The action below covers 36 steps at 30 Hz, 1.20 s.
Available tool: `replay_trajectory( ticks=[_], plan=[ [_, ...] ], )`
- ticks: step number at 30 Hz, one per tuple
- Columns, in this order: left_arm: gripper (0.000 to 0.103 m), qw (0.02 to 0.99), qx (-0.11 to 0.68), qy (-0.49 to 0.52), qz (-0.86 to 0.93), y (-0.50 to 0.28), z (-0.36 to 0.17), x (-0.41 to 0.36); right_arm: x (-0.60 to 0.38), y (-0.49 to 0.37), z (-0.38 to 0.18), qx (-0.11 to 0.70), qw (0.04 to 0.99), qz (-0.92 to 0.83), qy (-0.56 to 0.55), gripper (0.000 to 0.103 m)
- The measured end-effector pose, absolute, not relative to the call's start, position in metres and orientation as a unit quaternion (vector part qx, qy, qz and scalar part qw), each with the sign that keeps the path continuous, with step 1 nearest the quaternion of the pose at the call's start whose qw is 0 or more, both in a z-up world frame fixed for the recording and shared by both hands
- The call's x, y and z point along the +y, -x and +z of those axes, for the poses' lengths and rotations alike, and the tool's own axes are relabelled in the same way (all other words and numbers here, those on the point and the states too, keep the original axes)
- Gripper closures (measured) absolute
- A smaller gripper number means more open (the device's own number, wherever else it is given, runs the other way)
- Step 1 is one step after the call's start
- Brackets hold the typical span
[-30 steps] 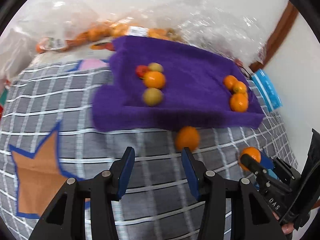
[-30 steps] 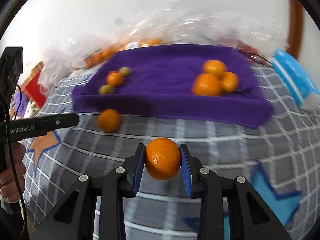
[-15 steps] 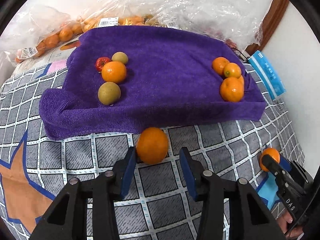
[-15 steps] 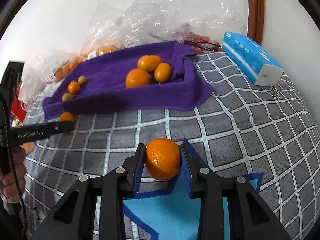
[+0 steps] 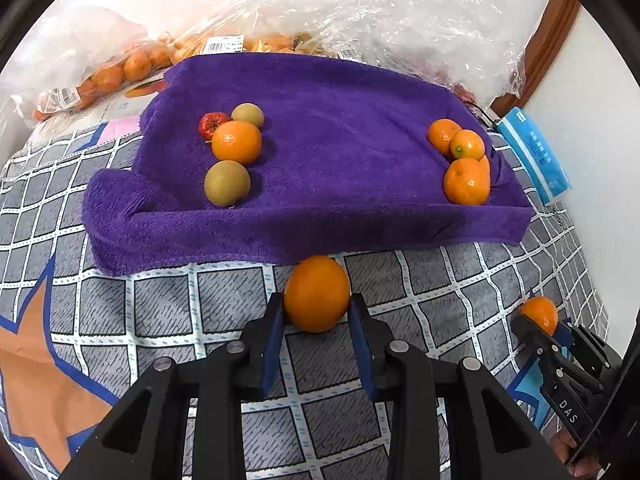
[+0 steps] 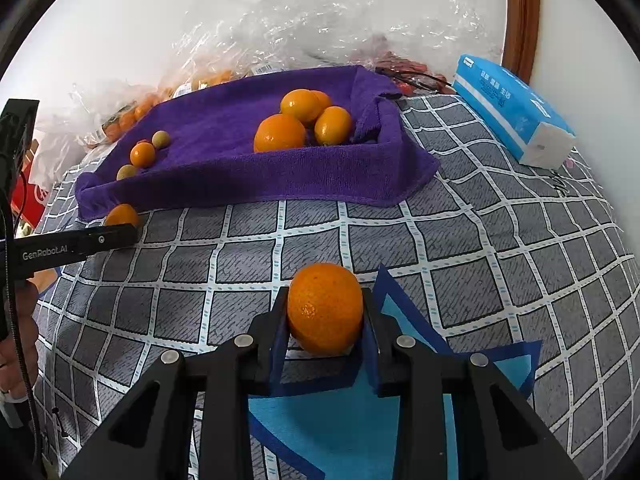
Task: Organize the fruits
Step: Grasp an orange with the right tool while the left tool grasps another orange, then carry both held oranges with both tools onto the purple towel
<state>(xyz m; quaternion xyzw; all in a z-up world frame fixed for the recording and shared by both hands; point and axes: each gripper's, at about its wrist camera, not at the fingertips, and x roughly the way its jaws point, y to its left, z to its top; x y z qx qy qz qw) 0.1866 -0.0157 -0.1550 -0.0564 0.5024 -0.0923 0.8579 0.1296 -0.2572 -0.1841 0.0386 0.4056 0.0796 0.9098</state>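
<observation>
On the left of the purple plush towel (image 5: 340, 152), draped over something with raised edges like a shallow tray, we see the mixed cluster: a small red tomato-like fruit (image 5: 212, 125), two dull green-brown round fruits (image 5: 227, 183) and one orange (image 5: 236, 142). We judge this to be the unsorted side.

In front of the towel's near edge, on the grey checked bedspread (image 5: 160, 320), our left gripper (image 5: 316, 320) has a loose round orange (image 5: 317, 293) between its blue pads. Its jaws have just been closing, and both pads now seem to touch the peel (a fresh hold, hardly a firm one yet).

At the towel's right end sits a tight pile of oranges (image 5: 466, 180), presumably the orange group, which would explain why we gather strays.

Farthest right, our right gripper (image 6: 325, 322) is clamped narrow on a second pebbled orange (image 6: 325, 307), low over the bedspread's blue star patch, well short of the towel.
</observation>
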Motion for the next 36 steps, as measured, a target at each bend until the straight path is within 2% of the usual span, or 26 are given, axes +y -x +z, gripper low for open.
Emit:
replay_trajectory(
  ticks=[20, 36],
  plan=[
    [0.072, 0.869, 0.480, 0.080, -0.089, -0.156, -0.126, 0.011, -0.244, -0.110, -0.146, 0.378, 0.922, 0.072, -0.040, 0.071],
    [0.072, 0.892, 0.439, 0.077, -0.077, -0.145, -0.079, 0.027, -0.239, -0.109, -0.097, 0.339, 0.937, 0.065, -0.046, 0.071]
  ],
)
